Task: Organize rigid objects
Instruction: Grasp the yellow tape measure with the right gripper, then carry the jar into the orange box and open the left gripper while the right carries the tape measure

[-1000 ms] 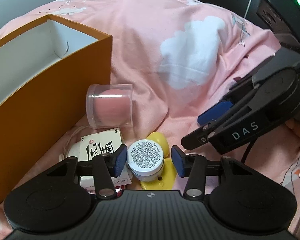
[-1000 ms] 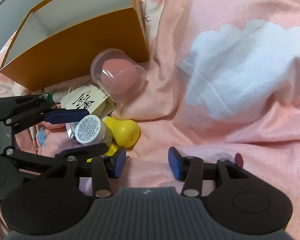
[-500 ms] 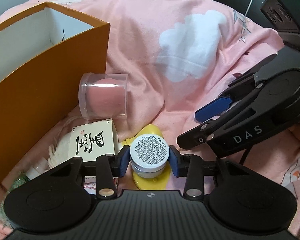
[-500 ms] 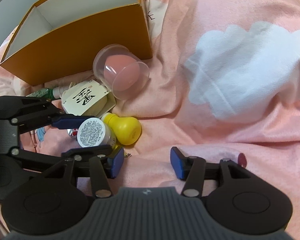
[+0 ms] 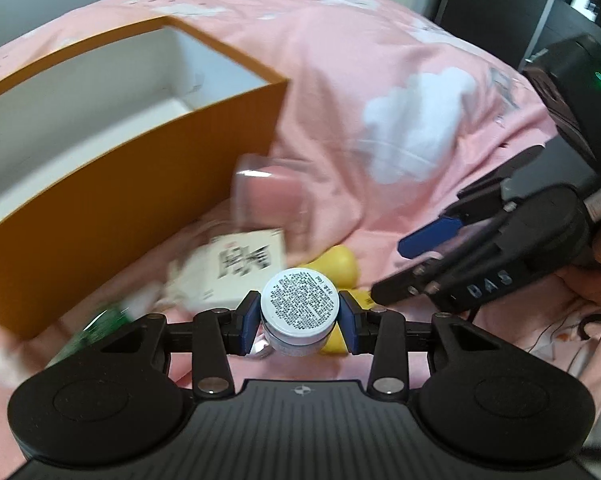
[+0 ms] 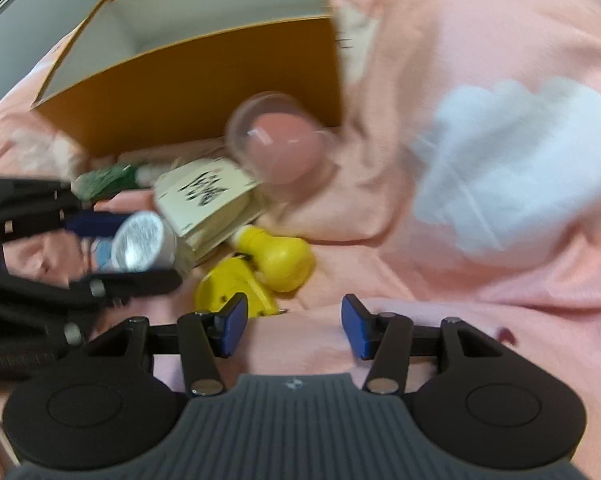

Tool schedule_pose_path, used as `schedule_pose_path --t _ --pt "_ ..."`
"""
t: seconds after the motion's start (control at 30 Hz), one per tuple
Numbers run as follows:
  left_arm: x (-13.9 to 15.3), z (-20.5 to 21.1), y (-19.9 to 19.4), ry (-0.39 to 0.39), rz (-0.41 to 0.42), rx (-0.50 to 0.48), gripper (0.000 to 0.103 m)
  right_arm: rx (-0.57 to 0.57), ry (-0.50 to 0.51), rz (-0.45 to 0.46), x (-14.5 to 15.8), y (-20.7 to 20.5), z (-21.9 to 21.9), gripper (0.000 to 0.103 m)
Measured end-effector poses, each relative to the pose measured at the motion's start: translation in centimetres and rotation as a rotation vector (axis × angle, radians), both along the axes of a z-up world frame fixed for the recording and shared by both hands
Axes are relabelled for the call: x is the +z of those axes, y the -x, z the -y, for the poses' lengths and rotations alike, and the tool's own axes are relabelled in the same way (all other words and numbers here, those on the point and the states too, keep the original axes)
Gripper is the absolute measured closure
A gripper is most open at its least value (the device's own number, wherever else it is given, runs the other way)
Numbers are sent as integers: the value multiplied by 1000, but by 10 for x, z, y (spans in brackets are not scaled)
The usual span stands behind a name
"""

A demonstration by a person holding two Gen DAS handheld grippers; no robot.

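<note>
So the jar (image 5: pixel 299 312) is a little white round tub with a lid covered in tiny black print. It sits bottom centre of my left wrist view, squeezed between the blue pads (image 5: pixel 249 318) of my left claw (image 5: pixel 299 318), so that claw is closed on it, about half open in width. In the right wrist view the same jar (image 6: pixel 140 242) shows at middle left, lifted clear of the pink bed cover (image 6: pixel 480 60), blurry.

My left claw points steeply down over the pile: a white carton (image 5: pixel 244 272) with black brush lettering, a yellow toy (image 5: pixel 338 266), and a clear case (image 5: pixel 272 196) with a pink sponge inside. The orange box (image 5: pixel 112 200), white inside, fills the upper left.

My right claw (image 6: pixel 294 326) hangs bottom centre of its own view, pads apart with nothing between them, just above the cover, also tipped steeply down. My hand (image 5: pixel 596 276) grips it at the right edge.
</note>
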State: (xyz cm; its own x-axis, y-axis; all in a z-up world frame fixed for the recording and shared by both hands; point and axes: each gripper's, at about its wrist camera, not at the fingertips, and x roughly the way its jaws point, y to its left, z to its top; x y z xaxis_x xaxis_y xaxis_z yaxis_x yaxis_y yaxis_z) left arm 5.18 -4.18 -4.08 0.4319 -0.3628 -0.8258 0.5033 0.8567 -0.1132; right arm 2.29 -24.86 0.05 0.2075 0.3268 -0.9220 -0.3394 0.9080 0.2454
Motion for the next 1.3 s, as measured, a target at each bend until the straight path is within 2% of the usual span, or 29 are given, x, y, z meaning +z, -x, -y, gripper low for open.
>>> schedule_pose_path --t 0.07,0.2,0.3,0.43,0.67,0.73,0.77,1.0,1.13,1.3 --pt "3 -8 2 -6 4 38 57 62 -6 10 1 3 -11 50" --pt "6 -21 2 -9 12 99 57 187 2 17 -1 7 -37 39" --pt "7 -26 3 -16 12 118 57 268 34 3 -8 9 -54 38" --pt "3 -30 5 -8 0 130 57 263 79 -46 -21 -1 -60 38" --pt "-2 -36 3 4 -20 163 57 281 96 -93 -39 -12 -70 39" --pt "0 -38 4 12 -13 169 57 272 101 -108 -43 -14 -70 47" --pt "0 -38 5 11 -7 174 57 270 104 -109 -42 -14 -70 47" --pt "9 -43 9 37 33 195 57 291 121 -68 -22 -2 -70 48" --pt "19 -45 9 60 61 228 57 249 94 -29 -1 -1 -63 49" --pt "39 -46 8 82 132 262 57 198 89 70 31 -7 -55 49"
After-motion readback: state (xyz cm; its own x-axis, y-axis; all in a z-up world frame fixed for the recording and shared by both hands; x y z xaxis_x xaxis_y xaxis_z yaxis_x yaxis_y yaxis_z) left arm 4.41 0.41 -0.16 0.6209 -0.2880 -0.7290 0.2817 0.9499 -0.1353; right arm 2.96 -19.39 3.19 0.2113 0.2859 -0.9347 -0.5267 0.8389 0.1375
